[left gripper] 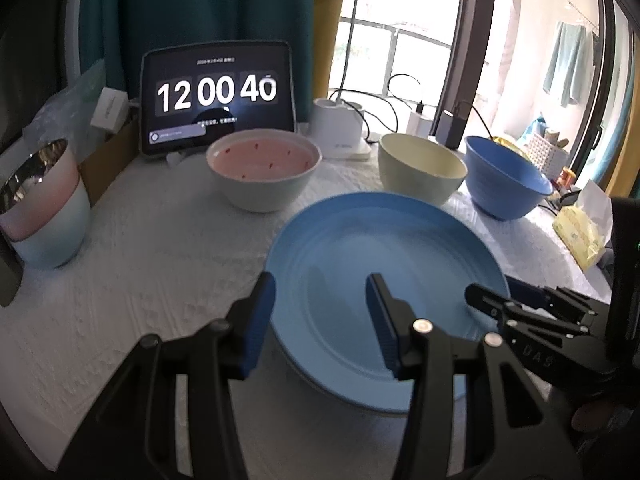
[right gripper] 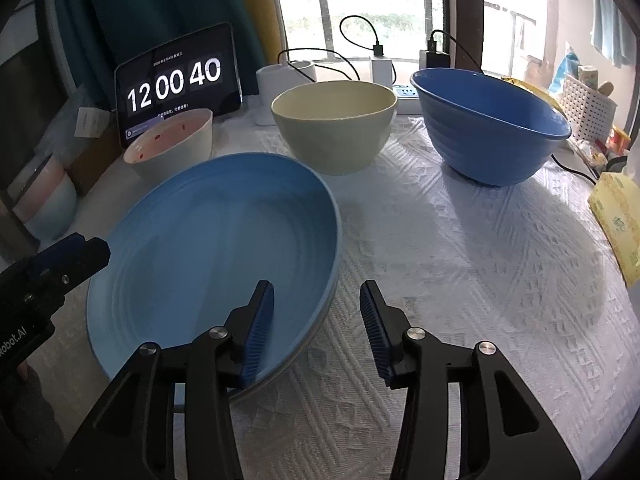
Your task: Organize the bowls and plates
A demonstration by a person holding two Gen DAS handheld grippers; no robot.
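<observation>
Blue plate (right gripper: 224,240) sits between both spread tools: left tool (left gripper: 320,320) and right tool (right gripper: 316,332) straddle opposite rims.

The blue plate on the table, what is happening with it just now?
A person holds a gripper in each hand over the blue plate. Both the left gripper and the right gripper are open, each straddling the plate's rim on its own side; neither is shut on it. Behind it on the white tablecloth stand a pink-lined bowl, a cream bowl and a blue bowl, apart and unstacked.
</observation>
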